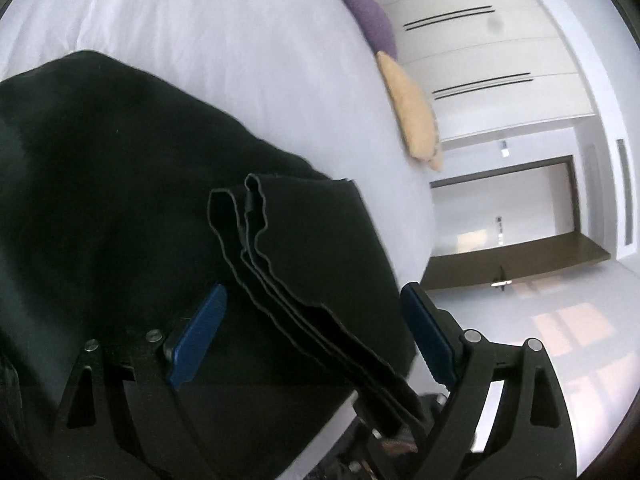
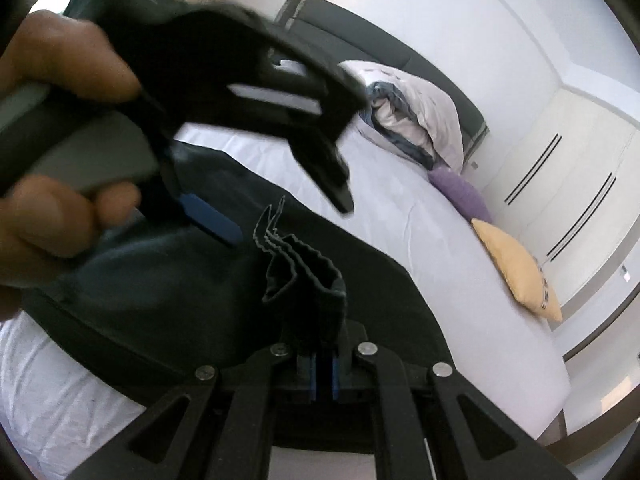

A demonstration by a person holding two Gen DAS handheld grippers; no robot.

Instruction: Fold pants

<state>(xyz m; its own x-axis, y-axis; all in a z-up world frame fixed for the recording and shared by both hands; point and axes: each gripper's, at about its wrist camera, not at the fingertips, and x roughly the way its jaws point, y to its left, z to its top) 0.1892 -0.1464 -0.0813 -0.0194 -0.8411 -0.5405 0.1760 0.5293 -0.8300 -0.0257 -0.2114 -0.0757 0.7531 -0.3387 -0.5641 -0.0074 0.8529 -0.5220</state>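
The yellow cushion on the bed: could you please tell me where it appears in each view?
Left wrist view: yellow cushion, upper right of centre, at the bed's edge.
Right wrist view: yellow cushion, right side, mid-height.
Shared landmark: the purple cushion lies just beyond it.

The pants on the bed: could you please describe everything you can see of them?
The pants are black, soft matte fabric, lying mostly spread on the white bed. One stacked, wavy-hemmed edge is lifted, pinched in the shut right gripper. The left gripper is open astride that edge, its pads clear of it.
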